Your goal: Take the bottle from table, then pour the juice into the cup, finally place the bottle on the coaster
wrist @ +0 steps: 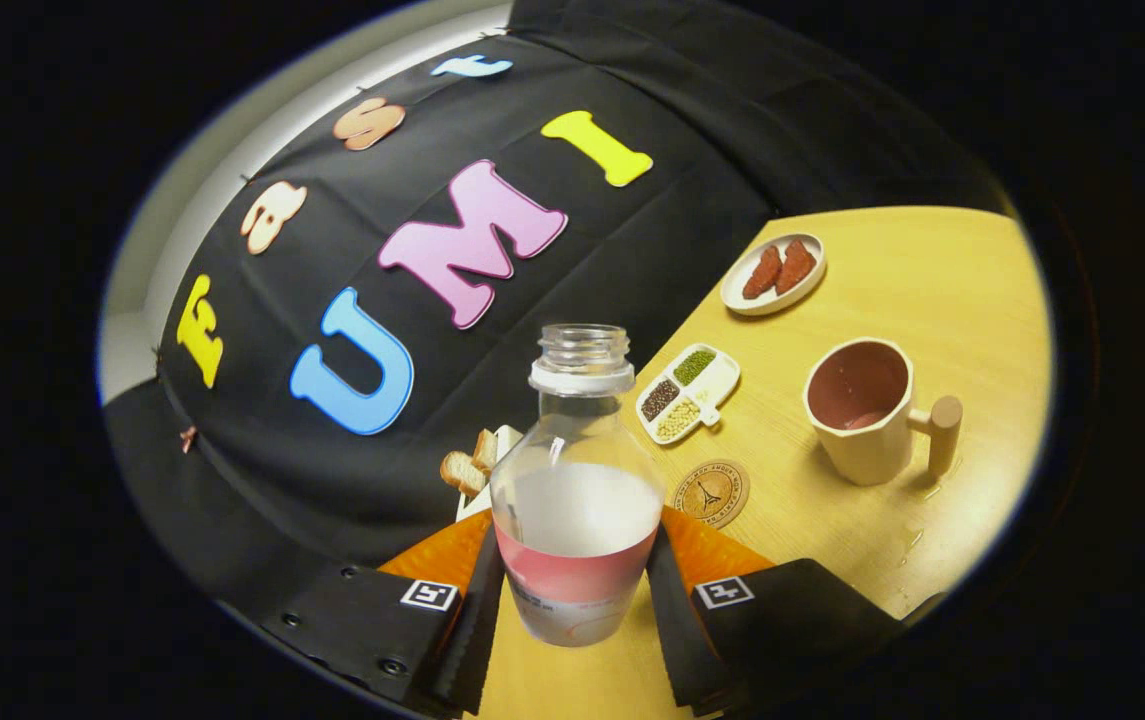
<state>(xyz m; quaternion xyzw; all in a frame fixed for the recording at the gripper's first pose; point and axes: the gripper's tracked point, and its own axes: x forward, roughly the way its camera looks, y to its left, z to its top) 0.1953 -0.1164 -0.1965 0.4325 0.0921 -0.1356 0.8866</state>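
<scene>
While the gripper [574, 575] had both fingers pressed against the bottle [577, 500], that uncapped bottle stood between them, holding a low band of pink juice. Just beyond the bottle lay the round coaster [711, 492] on the table [932, 280]. Past the coaster sat a divided tray [688, 393] of seeds, the cup [867, 410] with a little pink liquid, and farther off a dish [772, 273] of reddish pieces. Bread slices [467, 465] lay behind the bottle.

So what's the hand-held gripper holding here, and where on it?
The hand-held gripper is shut on the bottle, with one finger on each side of its lower body, at the pink label band.
</scene>
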